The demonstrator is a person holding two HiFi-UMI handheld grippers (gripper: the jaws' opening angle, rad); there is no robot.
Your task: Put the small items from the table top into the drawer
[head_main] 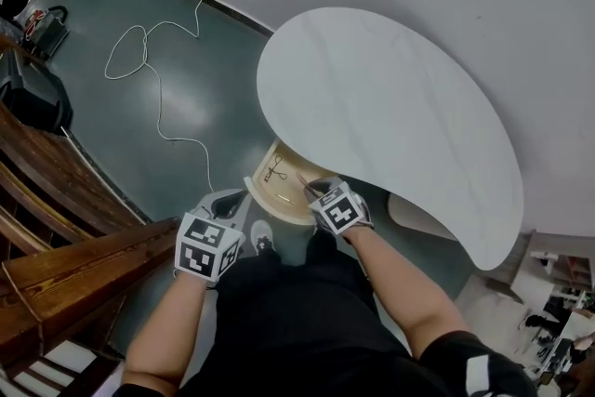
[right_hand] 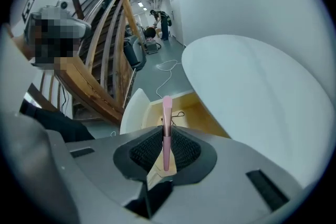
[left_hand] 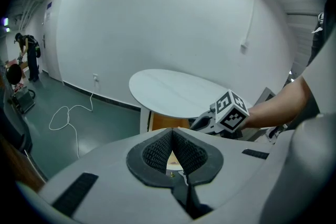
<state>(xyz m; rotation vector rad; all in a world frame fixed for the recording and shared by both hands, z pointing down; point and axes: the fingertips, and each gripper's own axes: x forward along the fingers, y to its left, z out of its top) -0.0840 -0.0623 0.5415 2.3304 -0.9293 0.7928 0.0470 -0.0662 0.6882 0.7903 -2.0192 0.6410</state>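
The right gripper (right_hand: 166, 140) clamps a slim pink stick (right_hand: 166, 123) at the open wood-lined drawer (head_main: 290, 178) under the smooth white kidney-shaped table (head_main: 390, 107). A dark wire loop (head_main: 274, 169) lies inside the drawer. At the drawer's 7 o'clock, the left gripper (left_hand: 172, 140) has its ribbed pads closed on nothing; a white cord (head_main: 139, 60) snakes over the green floor at 10 o'clock.

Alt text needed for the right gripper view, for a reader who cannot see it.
The right gripper is shut on a slim pink stick, pointing toward the open wooden drawer beneath the white table top. A small dark wire item lies in the drawer.
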